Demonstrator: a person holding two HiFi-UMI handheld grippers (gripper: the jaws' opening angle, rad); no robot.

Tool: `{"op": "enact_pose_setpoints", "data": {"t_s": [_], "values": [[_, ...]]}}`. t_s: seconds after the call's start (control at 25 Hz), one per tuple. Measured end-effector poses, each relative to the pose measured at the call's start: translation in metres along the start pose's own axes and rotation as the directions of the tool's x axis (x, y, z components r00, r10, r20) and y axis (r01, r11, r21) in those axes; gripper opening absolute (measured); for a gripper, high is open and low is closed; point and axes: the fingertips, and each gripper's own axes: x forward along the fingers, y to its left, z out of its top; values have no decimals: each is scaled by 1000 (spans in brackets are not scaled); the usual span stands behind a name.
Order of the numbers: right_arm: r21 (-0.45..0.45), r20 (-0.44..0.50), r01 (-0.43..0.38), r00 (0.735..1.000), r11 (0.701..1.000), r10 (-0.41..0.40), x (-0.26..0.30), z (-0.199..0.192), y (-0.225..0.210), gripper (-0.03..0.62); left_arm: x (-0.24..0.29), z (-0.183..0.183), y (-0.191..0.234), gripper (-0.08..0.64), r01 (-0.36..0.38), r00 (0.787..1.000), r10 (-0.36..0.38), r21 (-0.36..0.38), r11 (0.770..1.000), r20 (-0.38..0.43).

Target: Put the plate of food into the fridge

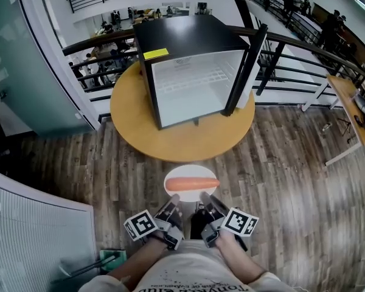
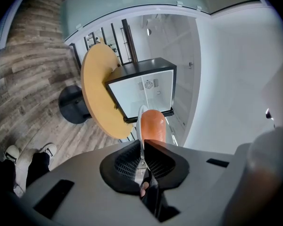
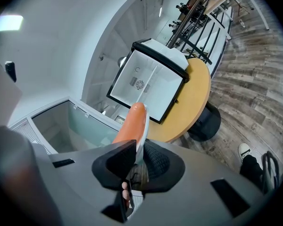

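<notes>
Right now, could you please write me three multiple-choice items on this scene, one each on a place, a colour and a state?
1. Where does the mini fridge stand? A floor; B round wooden table; C shelf.
2. What colour is the plate? A white; B blue; C black.
3. How is the fridge door? A shut; B open; C removed.
B: its base rests on the tabletop. A: white rim shows around the sausage. B: it is swung aside, baring the white interior.

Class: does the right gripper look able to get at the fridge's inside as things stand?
Probably not from here: the fridge stands ahead on the table. Its door is open and nothing blocks it, so the right gripper, shut on the plate, need only come closer.
</notes>
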Motion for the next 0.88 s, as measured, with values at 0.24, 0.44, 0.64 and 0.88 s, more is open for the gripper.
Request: {"op": "enact_pose_setpoints", "data": {"t_s": [0.24,0.44,0.64,0.88], "values": [[5,-29,-20,999,1000,21,37,44,-15,64,49,22,8,38,-41,999,42,-20,999,31],[-9,-60,-41,997,999,40,70,96,-27,64,104,43,1,38,-39,997,40,-26,999,66],[-22,-110,-66,992,998,63,98,141,-40,64,150,59,-4,38,-51,992,54,-28,998,118],[-27,-165,-87,983,996,82,124,163,-40,64,171,78,-5,38,-65,983,70,-35,997,172]]}}
